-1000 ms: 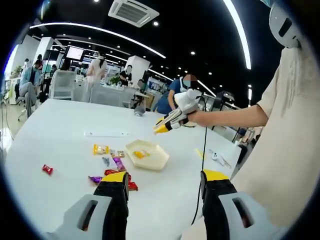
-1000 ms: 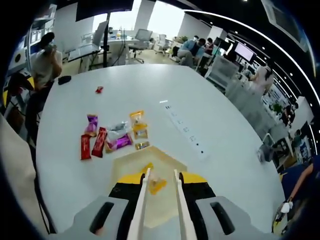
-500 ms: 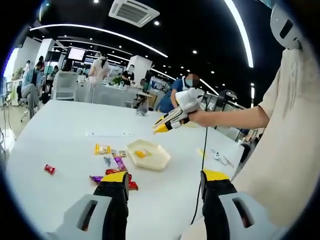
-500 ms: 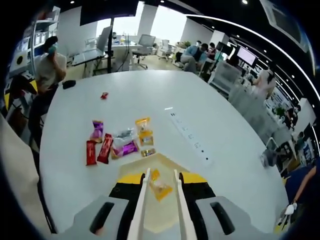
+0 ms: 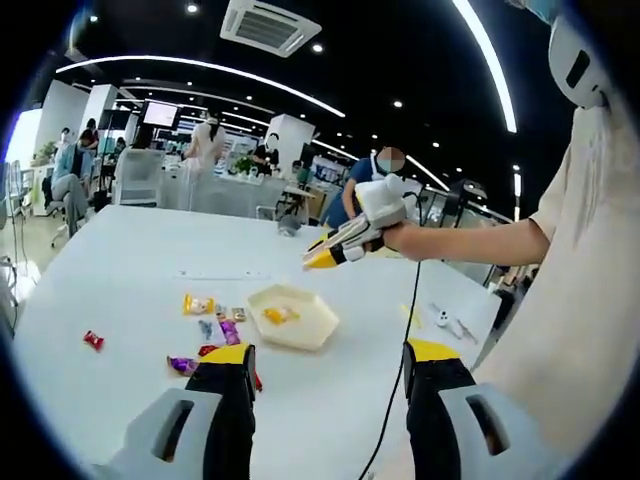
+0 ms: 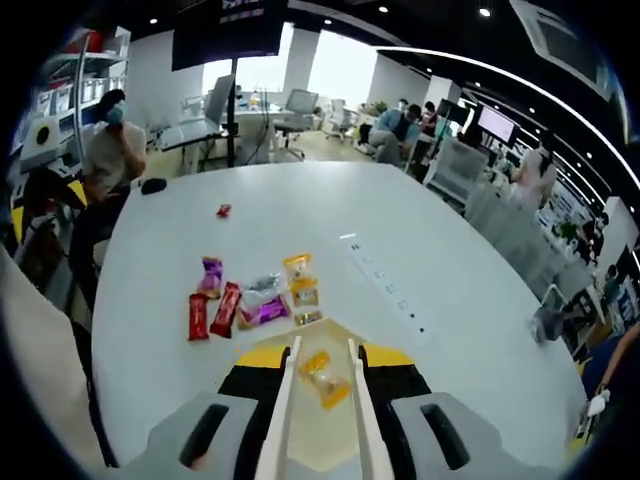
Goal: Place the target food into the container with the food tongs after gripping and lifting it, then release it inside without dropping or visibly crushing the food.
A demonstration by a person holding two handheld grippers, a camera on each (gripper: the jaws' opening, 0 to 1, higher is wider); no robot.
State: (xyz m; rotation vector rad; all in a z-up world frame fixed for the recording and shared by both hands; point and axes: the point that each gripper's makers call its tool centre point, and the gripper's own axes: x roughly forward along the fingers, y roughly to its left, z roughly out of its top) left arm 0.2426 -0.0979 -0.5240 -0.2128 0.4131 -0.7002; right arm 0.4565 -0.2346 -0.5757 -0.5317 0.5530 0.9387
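Note:
A cream hexagonal tray [image 5: 312, 326] sits on the white table, and a yellow wrapped snack [image 5: 278, 315] lies in it. A hand holds my right gripper [image 5: 318, 260] in the air above the tray's right side, pointing down at it. In the right gripper view, white food tongs [image 6: 288, 390] sit between the jaws of my right gripper [image 6: 322, 345]. Their blades stand apart with nothing pinched. Far below, between the blades, the snack [image 6: 326, 378] rests in the tray [image 6: 321, 331]. My left gripper [image 5: 330, 362] is open over the near table.
Loose snacks lie left of the tray: a yellow packet [image 5: 197, 304], purple bars [image 5: 229, 331], a small red candy [image 5: 92, 340]; red bars [image 6: 199, 316] also lie there. A white power strip [image 6: 386, 287] runs beside them. A black cable [image 5: 398, 385] hangs near the person's body. People sit at desks behind.
The right gripper view has pulled up and back, so the tray and snack look smaller and lower; the snack stays in the tray. The left gripper view has shifted slightly.

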